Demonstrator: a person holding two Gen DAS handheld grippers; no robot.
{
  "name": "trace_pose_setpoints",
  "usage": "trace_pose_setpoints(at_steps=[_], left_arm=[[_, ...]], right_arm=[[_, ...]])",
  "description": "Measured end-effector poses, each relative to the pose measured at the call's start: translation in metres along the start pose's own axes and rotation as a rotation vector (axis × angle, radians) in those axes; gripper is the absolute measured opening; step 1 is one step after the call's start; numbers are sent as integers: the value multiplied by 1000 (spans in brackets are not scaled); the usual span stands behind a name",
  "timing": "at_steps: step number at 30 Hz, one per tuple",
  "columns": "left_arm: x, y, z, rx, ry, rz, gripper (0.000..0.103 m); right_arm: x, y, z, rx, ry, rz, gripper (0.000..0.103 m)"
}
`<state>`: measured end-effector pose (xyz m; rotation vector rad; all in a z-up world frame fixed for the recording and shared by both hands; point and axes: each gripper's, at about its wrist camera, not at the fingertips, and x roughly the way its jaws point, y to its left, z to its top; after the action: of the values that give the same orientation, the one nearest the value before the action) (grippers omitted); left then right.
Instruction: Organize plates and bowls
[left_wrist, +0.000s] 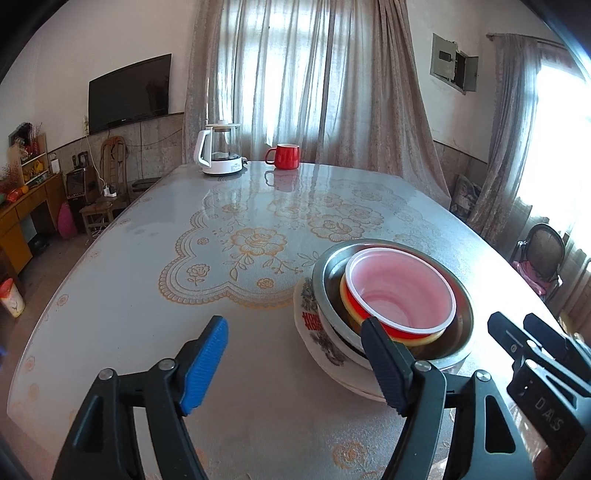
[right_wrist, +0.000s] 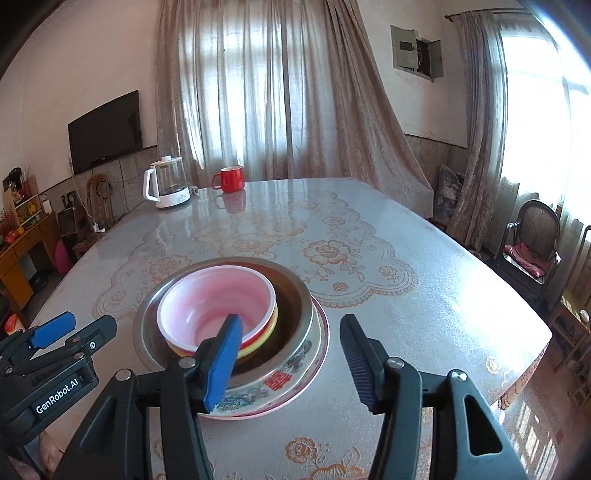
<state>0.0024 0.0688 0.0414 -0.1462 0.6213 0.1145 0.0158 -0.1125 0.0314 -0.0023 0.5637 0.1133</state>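
Stack of 1 plate (right_wrist: 295, 373), steel bowl (right_wrist: 299, 295), red bowl (right_wrist: 218, 299): ahead-right of left gripper (left_wrist: 295, 369), ahead-left of right gripper (right_wrist: 291, 362). Both agape, empty; neither clearly nearer.

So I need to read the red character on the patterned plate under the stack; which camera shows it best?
The right wrist view: the patterned plate faces the camera, its red character unobstructed. In the left wrist view the plate is seen side-on, the character foreshortened beside the left claw's finger.
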Motion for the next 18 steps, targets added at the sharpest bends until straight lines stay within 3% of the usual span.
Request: trace_pose_setpoints(at_steps=[7, 18], left_arm=[[-5, -7, -12, 20, -4, 21, 101], [-7, -4, -21, -1, 2, 31, 103]], right_arm=[[4, 2, -17, 9, 10, -89, 58], [1, 1, -24, 11, 23, -93, 58]])
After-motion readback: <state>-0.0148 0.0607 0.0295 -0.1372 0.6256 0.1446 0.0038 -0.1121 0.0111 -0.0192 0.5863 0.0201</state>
